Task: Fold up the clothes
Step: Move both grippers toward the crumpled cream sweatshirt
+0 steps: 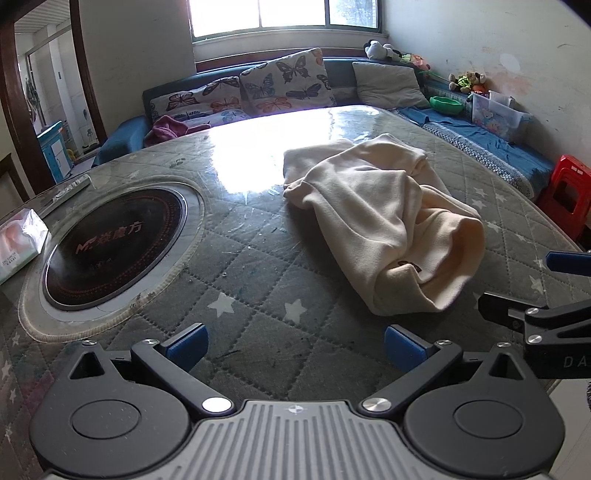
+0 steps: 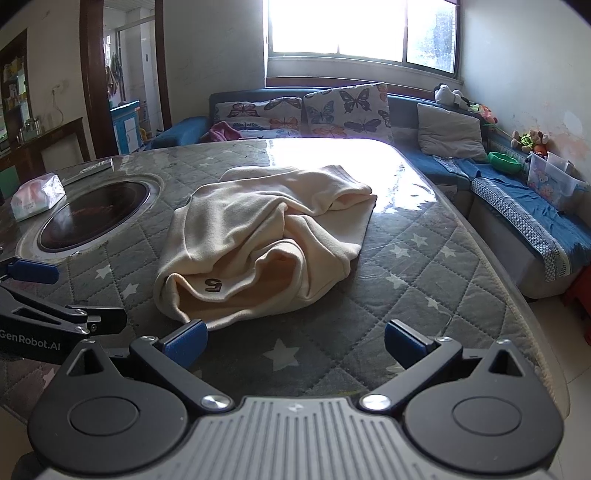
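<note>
1. Ahead of both grippers, a cream sweatshirt [image 2: 266,240] lies in a crumpled heap on the quilted star table cover [image 2: 424,280]. It is not folded yet, so I think the job is only starting.
2. Left gripper [image 1: 295,349] is spread wide and holds nothing. The sweatshirt sits ahead of it and off to its right side.
3. Right gripper [image 2: 295,343] is spread wide too, with nothing between its jaws. Its left blue pad [image 2: 186,341] is just beside the near edge of the cloth.
4. Next, I think each gripper needs to pinch an edge and pull the sweatshirt out flat.
5. Sleeves are tucked in the heap and I cannot find them. A dark mark [image 2: 213,284] looks like a 5. Window [image 2: 354,29] glare hides the far table top.
</note>
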Action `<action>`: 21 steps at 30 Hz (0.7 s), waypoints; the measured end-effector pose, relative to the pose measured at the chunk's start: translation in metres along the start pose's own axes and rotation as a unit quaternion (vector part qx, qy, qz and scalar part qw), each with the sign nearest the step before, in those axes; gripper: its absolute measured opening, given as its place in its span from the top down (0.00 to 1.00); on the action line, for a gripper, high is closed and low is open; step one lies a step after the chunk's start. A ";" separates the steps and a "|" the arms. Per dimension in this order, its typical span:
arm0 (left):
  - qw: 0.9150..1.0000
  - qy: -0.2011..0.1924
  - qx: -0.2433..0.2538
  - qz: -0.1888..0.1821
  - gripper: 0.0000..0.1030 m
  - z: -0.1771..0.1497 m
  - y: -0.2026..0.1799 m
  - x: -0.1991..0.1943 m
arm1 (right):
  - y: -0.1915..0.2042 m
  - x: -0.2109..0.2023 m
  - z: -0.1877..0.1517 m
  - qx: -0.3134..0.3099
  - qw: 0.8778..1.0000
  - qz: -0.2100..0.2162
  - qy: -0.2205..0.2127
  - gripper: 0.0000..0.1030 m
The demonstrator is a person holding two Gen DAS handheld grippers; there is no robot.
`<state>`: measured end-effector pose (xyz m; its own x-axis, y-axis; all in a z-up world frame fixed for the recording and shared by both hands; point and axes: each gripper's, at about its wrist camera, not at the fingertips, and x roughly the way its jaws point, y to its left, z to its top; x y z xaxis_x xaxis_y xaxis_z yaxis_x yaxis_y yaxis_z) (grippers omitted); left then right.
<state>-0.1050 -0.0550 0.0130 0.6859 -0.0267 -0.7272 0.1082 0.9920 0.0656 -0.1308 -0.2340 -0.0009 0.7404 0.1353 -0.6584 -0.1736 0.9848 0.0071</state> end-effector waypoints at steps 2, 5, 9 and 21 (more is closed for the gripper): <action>1.000 0.003 0.000 0.000 0.00 -0.001 -0.001 0.000 | 0.001 0.000 -0.001 -0.001 1.000 0.001 0.001 0.00; 1.000 0.005 0.001 0.001 0.00 -0.002 -0.002 0.000 | 0.002 -0.001 -0.002 -0.002 1.000 0.001 0.003 0.00; 1.000 0.003 0.000 0.001 0.00 -0.003 -0.001 -0.002 | 0.004 0.000 -0.003 -0.005 1.000 0.003 0.005 0.00; 1.000 -0.004 0.003 0.006 0.00 0.009 0.001 -0.002 | 0.006 0.003 0.005 -0.003 1.000 0.013 0.000 0.00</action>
<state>-0.1003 -0.0547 0.0207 0.6929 -0.0148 -0.7209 0.1035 0.9915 0.0791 -0.1265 -0.2270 0.0013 0.7354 0.1602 -0.6584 -0.1966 0.9803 0.0190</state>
